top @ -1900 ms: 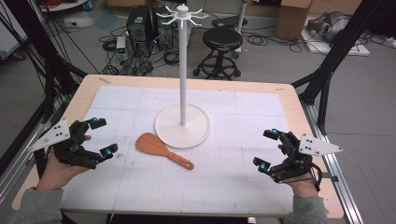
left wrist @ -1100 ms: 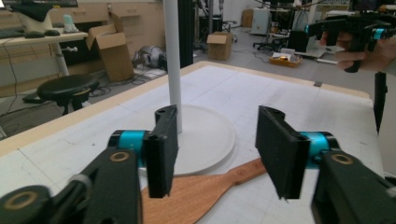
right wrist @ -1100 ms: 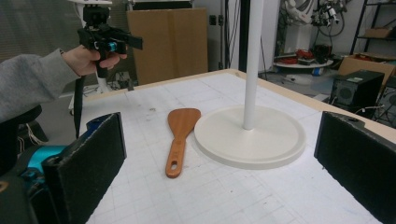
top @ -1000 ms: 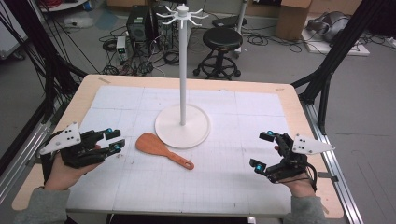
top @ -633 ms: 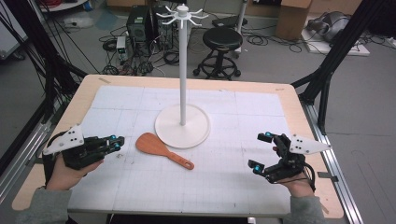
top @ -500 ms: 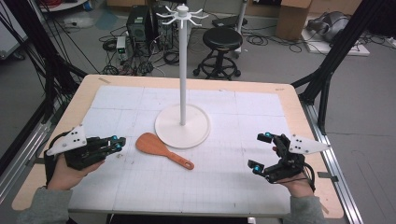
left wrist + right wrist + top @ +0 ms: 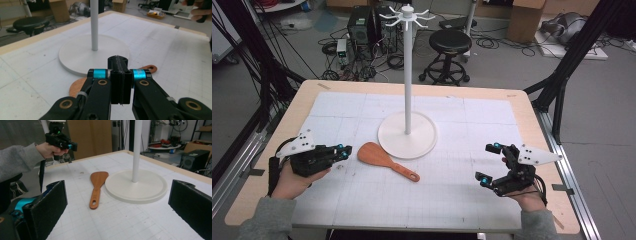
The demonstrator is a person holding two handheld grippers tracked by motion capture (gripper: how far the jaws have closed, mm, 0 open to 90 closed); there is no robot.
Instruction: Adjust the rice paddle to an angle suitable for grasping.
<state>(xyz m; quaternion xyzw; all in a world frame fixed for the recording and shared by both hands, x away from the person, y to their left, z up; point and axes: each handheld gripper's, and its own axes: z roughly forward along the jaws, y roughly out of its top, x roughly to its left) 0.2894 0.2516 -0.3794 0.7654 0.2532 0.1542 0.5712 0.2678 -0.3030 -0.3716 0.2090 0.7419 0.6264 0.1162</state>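
A wooden spatula (image 7: 384, 161) lies flat on the white gridded mat, its blade (image 7: 99, 178) touching the rim of the white stand's round base (image 7: 407, 135). The stand's pole (image 7: 407, 65) rises to a ring of hooks at the top. My left gripper (image 7: 343, 152) hovers just left of the spatula blade, jaws pressed together with nothing between them (image 7: 120, 82). My right gripper (image 7: 490, 163) sits near the table's right side, jaws wide apart (image 7: 117, 202), and nothing lies between them. It faces the spatula (image 7: 96, 188) and the stand base (image 7: 136, 185).
The mat (image 7: 452, 200) covers a wooden table (image 7: 522, 100) with black frame legs at its corners. Beyond the far edge stand a black stool (image 7: 450, 42), computer cases and cables on the floor. Cardboard boxes sit further back.
My left gripper has closed its jaws and moved right toward the spatula blade. The right gripper has shifted slightly left and stayed open.
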